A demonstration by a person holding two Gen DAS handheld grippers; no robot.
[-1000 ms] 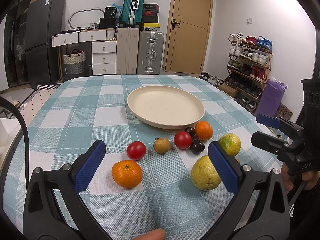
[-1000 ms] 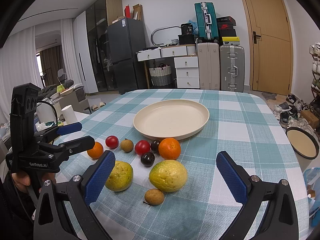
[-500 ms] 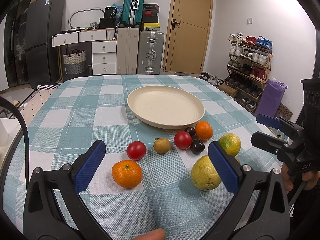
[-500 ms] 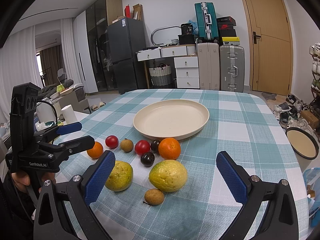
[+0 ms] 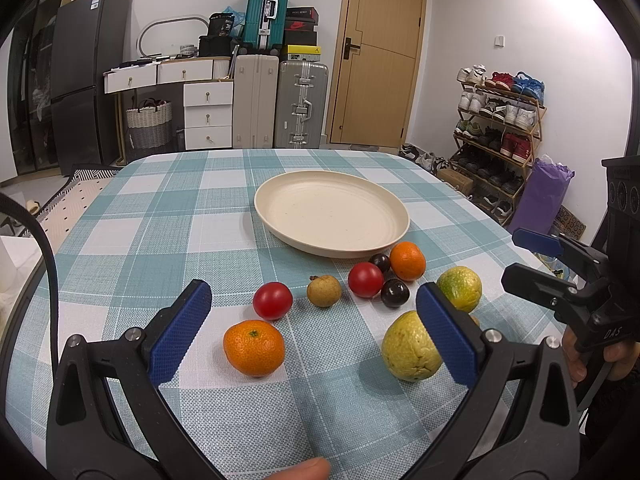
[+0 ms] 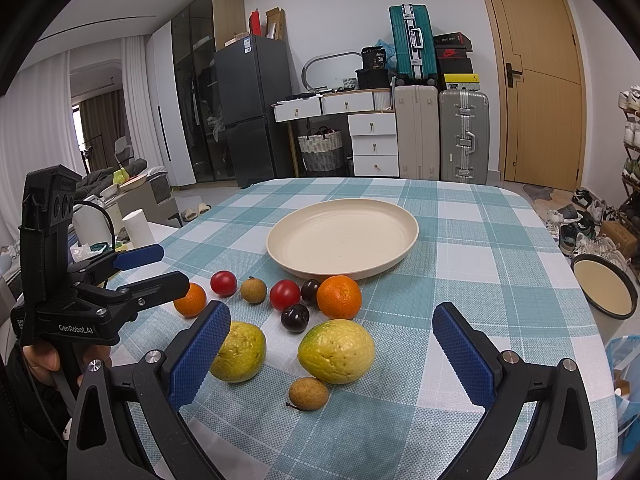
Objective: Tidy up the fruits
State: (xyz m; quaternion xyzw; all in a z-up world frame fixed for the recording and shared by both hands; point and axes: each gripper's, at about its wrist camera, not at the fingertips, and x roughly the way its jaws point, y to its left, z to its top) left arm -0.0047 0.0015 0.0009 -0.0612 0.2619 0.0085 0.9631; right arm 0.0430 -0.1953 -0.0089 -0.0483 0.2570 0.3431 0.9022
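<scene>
While both hand-held grippers (image 5: 312, 316) (image 6: 330, 334) gape wide (nothing held), fruits front the plate (image 5: 280, 192).

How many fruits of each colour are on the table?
Orange: 2
Red: 2
Dark purple: 2
Yellow-green: 2
Brown: 2
Total: 10, none on the plate yet.

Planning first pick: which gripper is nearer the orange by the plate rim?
Right. The right gripper faces the orange just past the guava; the left gripper sits off to its side, tomatoes between.
</scene>
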